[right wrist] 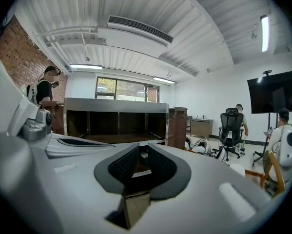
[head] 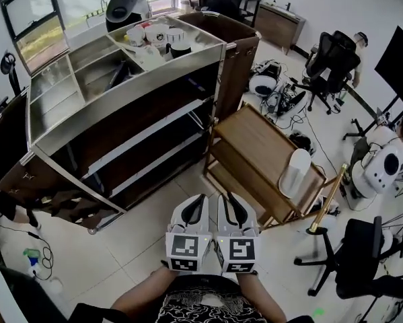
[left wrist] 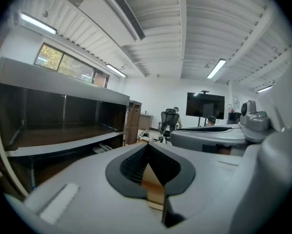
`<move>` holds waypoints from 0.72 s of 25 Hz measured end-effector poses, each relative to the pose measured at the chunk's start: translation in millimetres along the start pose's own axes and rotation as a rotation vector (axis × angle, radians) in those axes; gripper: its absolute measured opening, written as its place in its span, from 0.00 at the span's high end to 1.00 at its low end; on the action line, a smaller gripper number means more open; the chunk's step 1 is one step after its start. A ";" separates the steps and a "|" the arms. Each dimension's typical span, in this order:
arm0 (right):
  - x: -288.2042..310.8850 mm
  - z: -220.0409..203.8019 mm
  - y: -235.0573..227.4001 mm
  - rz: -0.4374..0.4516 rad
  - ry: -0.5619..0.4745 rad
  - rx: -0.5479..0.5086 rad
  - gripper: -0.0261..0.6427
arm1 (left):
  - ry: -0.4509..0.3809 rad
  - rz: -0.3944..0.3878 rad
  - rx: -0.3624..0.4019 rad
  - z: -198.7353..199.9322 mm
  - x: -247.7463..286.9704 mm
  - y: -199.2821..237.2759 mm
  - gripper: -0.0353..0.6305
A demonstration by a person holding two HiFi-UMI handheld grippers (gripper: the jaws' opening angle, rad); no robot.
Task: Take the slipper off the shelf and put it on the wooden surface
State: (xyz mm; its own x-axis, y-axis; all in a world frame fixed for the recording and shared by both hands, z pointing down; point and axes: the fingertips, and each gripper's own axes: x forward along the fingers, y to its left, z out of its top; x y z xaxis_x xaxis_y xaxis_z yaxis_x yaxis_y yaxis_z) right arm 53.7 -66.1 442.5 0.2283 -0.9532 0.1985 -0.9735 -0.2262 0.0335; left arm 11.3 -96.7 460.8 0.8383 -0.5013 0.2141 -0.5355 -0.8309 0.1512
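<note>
In the head view, the white slipper (head: pixel 294 172) already lies on the wooden tabletop (head: pixel 255 140), near its right end, well apart from the steel-and-wood shelf unit (head: pixel 120 103) on the left. I see no other slipper on the shelves from here. Your left gripper (head: pixel 198 200) and right gripper (head: pixel 229 200) sit side by side close to your body, short of the tabletop and touching nothing.

In the left gripper view, the jaws meet at their tips with nothing between them. The dark shelf boards run past on the left.

In the right gripper view, the jaws stand a narrow gap apart and are empty, and through the gap you look at the shelf unit across the room. A rounded white shape low on the right may be the slipper.

Judging from this, the placing looks finished: the slipper is down and released, and you have only to back both hands off.
</note>
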 end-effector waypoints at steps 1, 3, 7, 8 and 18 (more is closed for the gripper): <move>-2.6 0.6 1.2 0.022 -0.005 -0.005 0.90 | -0.007 0.025 -0.002 0.4 -4.7 -1.4 0.94; -9.0 1.8 4.0 0.066 -0.015 -0.005 0.92 | -0.017 0.072 -0.009 -0.3 -14.6 -4.3 0.94; -21.0 2.5 14.6 0.170 -0.034 -0.001 0.96 | -0.020 0.165 -0.010 -3.2 -32.8 -7.8 0.94; -23.6 2.1 18.2 0.196 -0.037 -0.002 0.96 | -0.021 0.190 -0.009 -3.9 -38.0 -7.3 0.94; -60.3 -1.1 56.5 0.432 -0.063 -0.029 0.96 | -0.052 0.406 -0.024 -17.8 -101.5 -9.8 0.94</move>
State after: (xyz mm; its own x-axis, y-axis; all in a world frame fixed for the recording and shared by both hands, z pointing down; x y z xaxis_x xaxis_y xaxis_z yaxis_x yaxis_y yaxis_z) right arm -15.0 -21.2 433.5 -0.2004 -0.9696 0.1404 -0.9796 0.2007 -0.0119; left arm -70.4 -33.4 454.8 0.5617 -0.7997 0.2119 -0.8259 -0.5570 0.0872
